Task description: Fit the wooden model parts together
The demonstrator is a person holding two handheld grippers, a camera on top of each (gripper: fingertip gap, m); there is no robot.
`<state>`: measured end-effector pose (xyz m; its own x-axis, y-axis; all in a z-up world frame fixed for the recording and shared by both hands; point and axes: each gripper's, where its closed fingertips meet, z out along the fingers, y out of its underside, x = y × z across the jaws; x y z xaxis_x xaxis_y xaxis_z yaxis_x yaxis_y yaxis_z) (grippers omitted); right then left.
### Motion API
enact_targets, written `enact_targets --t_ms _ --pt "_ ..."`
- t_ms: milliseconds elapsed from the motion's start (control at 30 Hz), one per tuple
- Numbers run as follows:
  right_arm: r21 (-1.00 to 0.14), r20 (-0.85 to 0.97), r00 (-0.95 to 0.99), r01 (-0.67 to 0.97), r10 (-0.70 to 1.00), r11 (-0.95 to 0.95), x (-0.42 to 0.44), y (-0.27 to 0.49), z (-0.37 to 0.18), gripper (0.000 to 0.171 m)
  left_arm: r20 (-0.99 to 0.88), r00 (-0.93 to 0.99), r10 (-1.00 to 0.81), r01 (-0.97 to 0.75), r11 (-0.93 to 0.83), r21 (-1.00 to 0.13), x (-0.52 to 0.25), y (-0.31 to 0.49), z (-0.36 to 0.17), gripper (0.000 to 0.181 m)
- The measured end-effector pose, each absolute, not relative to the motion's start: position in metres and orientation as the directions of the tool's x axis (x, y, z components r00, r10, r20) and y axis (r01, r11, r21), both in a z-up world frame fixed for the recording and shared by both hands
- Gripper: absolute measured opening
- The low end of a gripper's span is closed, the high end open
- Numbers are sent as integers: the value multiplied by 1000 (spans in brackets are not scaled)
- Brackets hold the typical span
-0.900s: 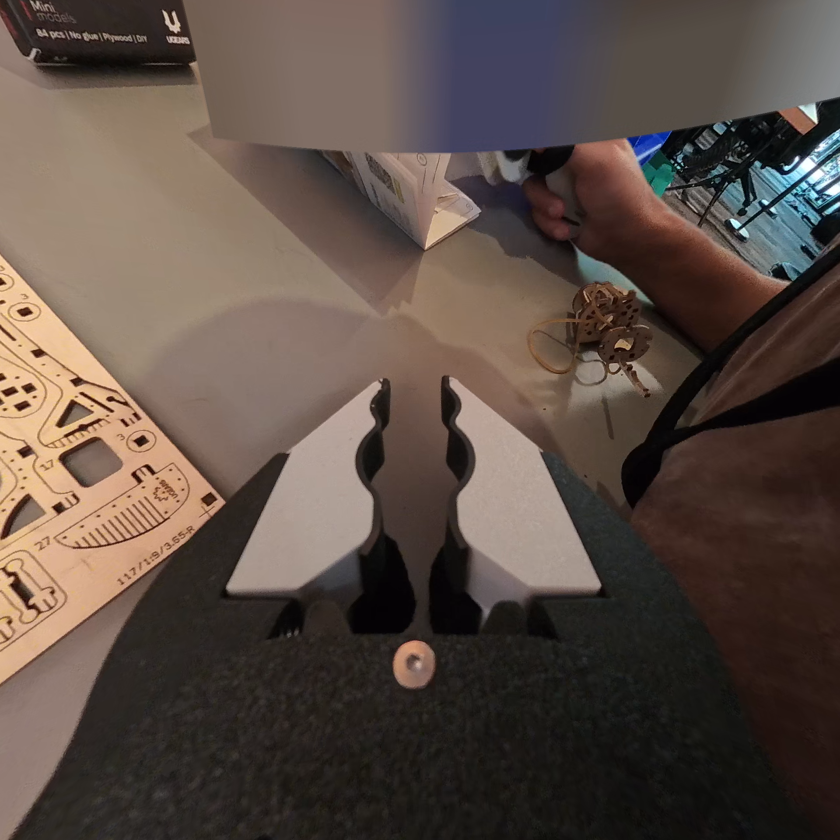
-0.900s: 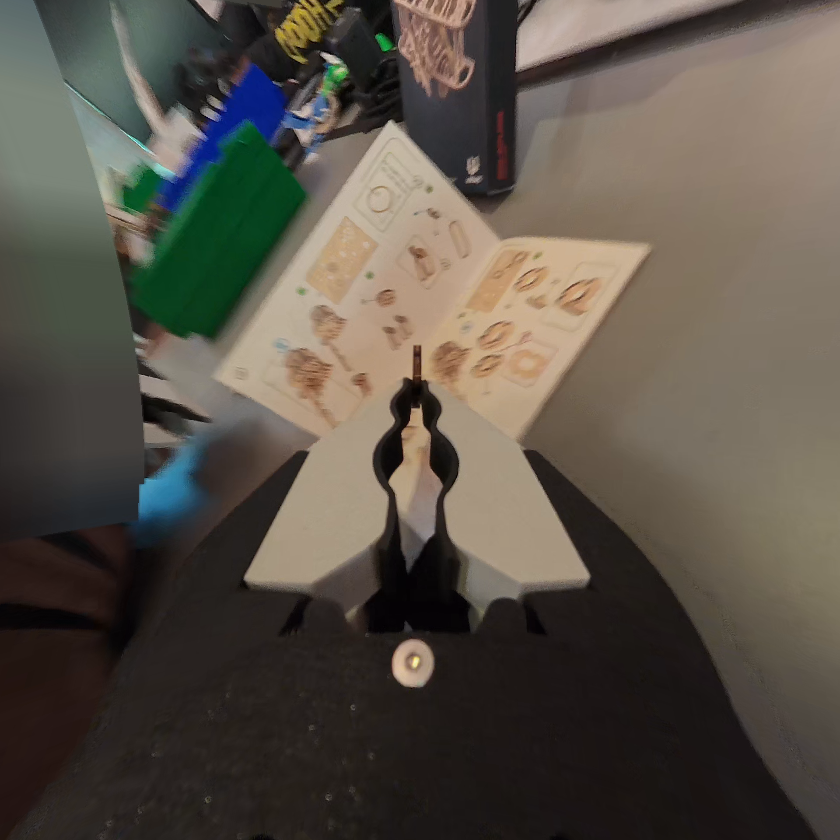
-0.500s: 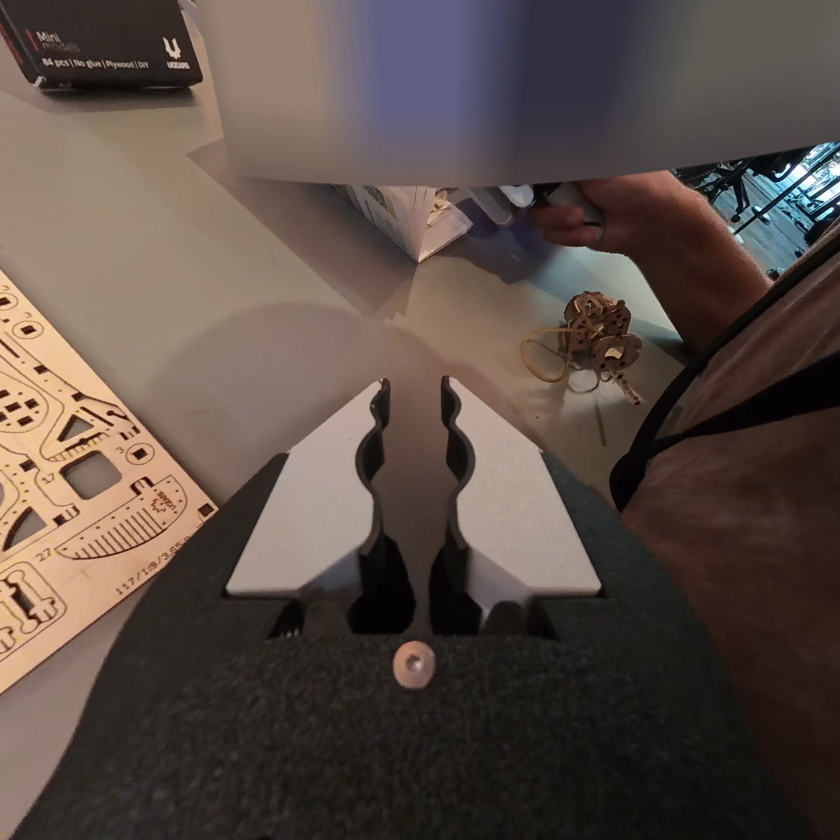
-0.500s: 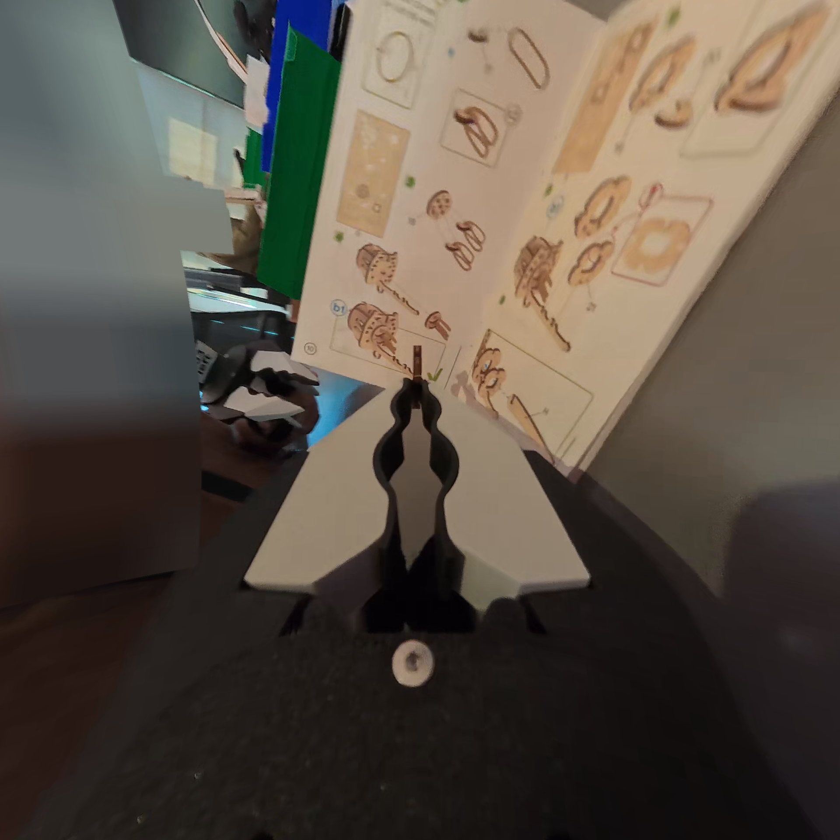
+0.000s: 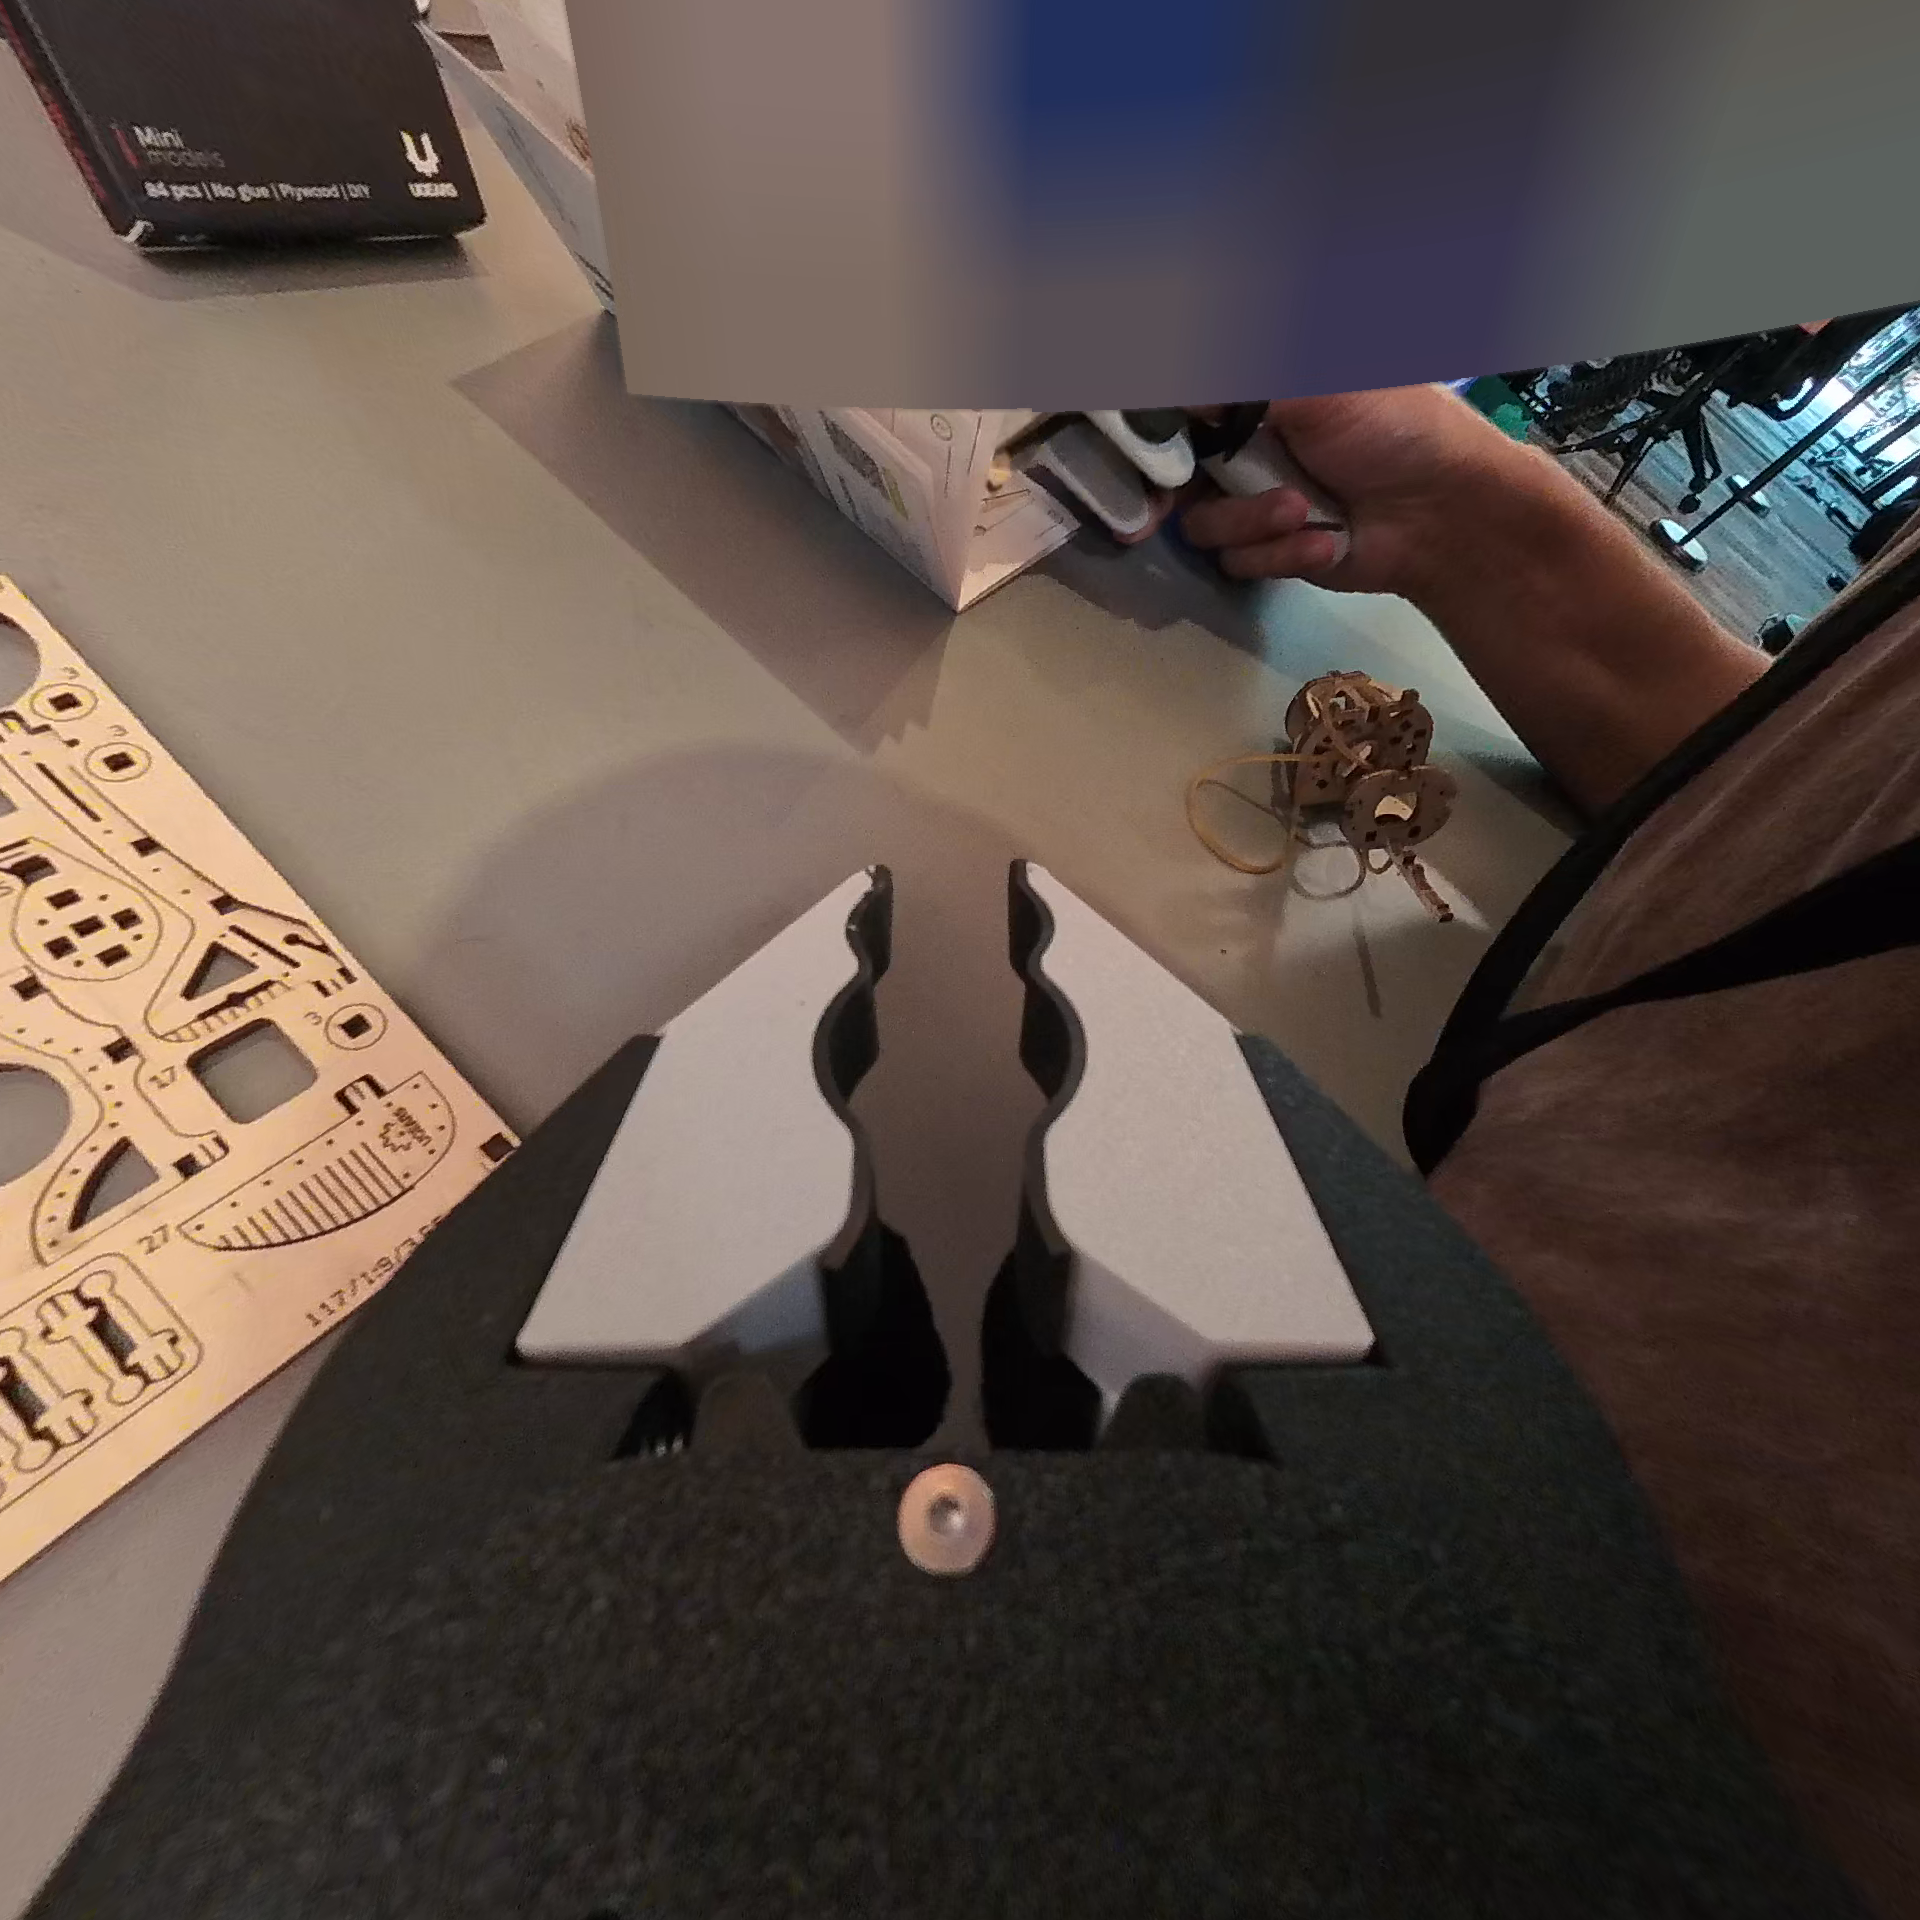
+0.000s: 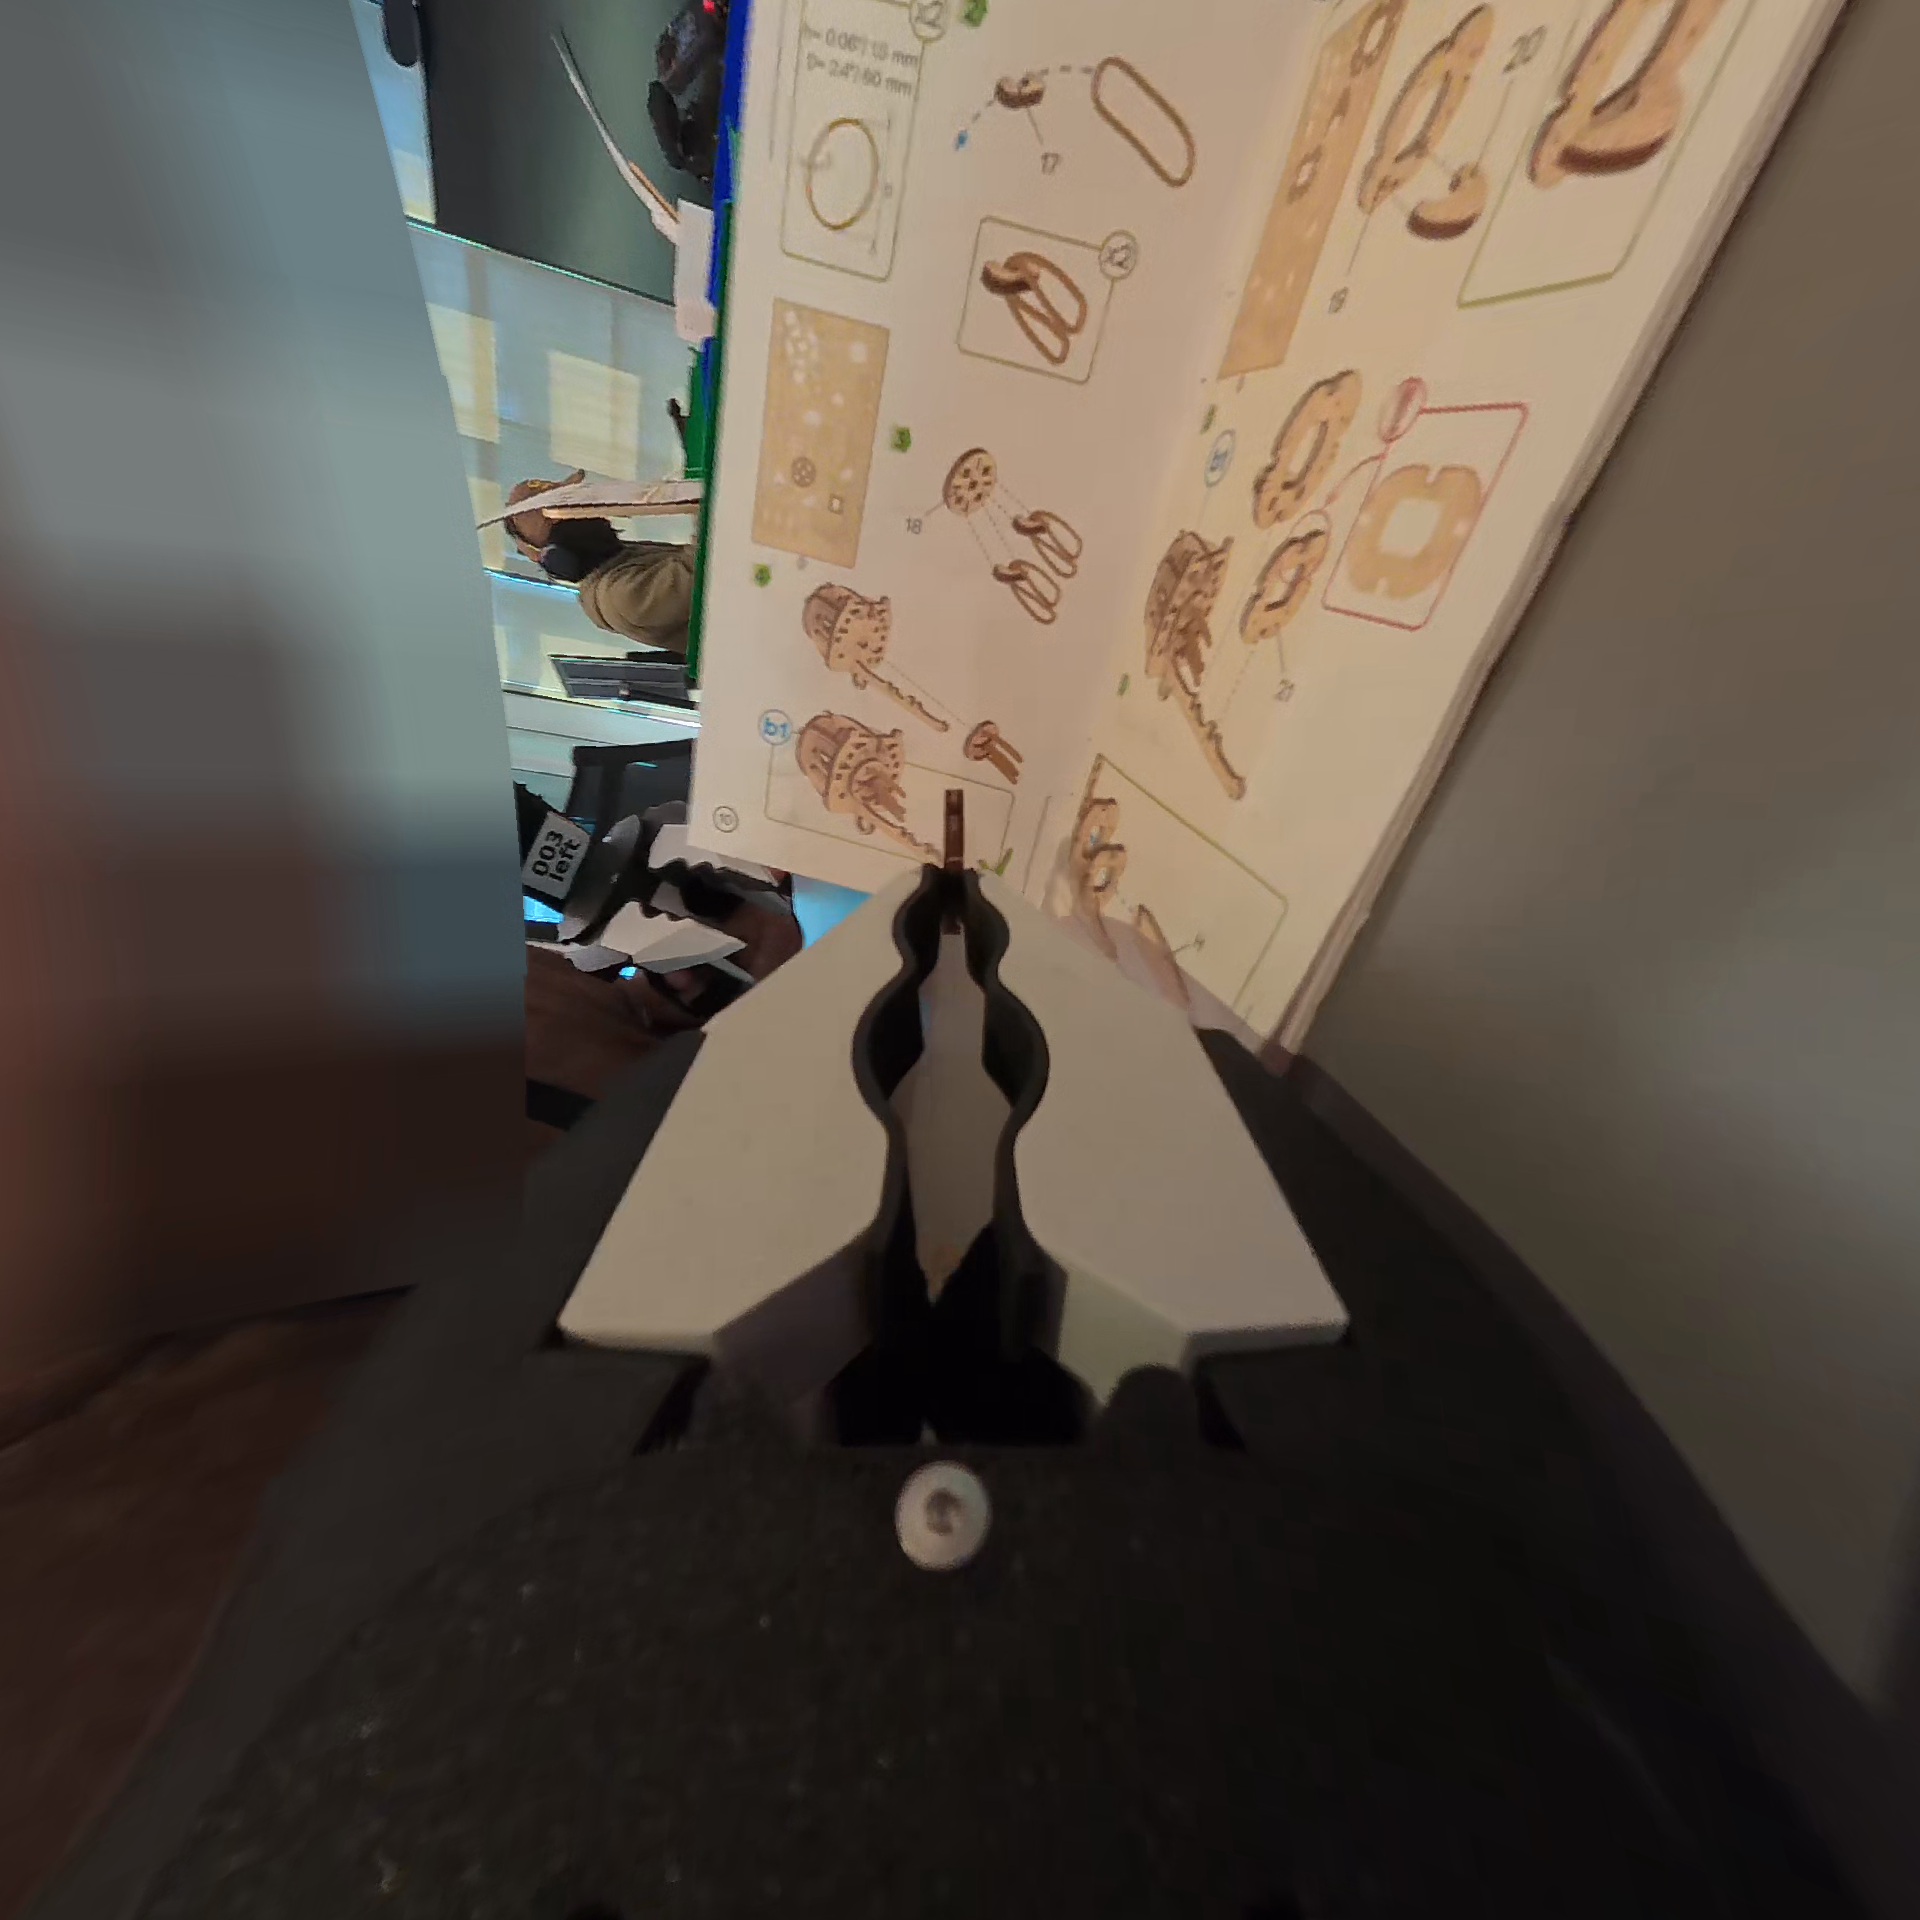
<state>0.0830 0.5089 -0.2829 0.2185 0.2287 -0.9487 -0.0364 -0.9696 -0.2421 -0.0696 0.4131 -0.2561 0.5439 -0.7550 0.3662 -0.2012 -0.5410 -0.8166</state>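
Observation:
My left gripper (image 5: pixel 951 883) is open and empty above the grey table. A partly built wooden model (image 5: pixel 1361 764) with a rubber band (image 5: pixel 1236 821) lies on the table to its right. A laser-cut plywood sheet (image 5: pixel 177 1049) lies at the left. My right gripper (image 6: pixel 951 878) is shut on a small thin wooden part (image 6: pixel 953 826) that sticks out past its tips. It is held close to the open instruction booklet (image 6: pixel 1143 468). The right gripper also shows in the left wrist view (image 5: pixel 1101 483), in a hand beside the booklet (image 5: pixel 914 488).
A dark kit box (image 5: pixel 260 114) stands at the back left of the grey table (image 5: pixel 364 540). The person's arm (image 5: pixel 1538 582) and brown clothing (image 5: pixel 1683 1247) fill the right side. The left gripper shows far off in the right wrist view (image 6: pixel 665 914). Some 20 cm of space lies between my two pairs of fingers.
My right gripper has moved in close to the booklet with the wooden part still held. My left gripper has shifted slightly, so the box and sheet sit lower and nearer in view.

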Motion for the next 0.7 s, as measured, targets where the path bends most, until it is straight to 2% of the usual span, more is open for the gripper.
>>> enact_targets --t_ms 267,700 --pt "-256 -930 276 -7 244 -967 81 509 -293 3 370 535 -759 -207 -543 -814 -67 411 -257 21" --pt "-253 -936 257 -16 240 -967 83 509 -291 3 319 549 -773 -265 -522 -811 -67 409 -267 21"
